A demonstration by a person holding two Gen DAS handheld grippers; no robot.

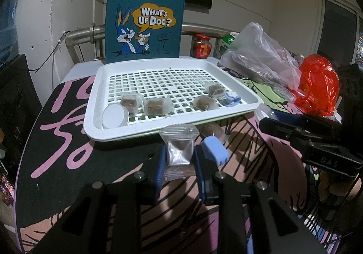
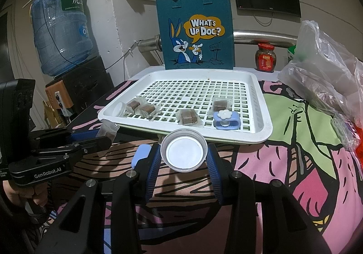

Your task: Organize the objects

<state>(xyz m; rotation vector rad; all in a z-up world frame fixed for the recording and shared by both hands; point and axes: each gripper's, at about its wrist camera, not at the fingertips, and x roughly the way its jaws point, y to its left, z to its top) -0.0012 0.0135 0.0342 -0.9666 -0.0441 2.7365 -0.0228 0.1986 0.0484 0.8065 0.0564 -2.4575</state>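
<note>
My left gripper is shut on a clear packet with a brown cube, held just before the front edge of the white slotted tray. My right gripper is shut on a round clear jar with a white lid, held before the tray's front rim. The tray holds several wrapped brown cubes, a second white-lidded jar at front left and a blue flower clip at front right. A light-blue block lies on the mat beside the left gripper.
A blue "What's Up Doc?" tote stands behind the tray. Clear plastic bags and a red bag lie to the right, a red-lidded jar at the back. A water bottle stands far left off the table.
</note>
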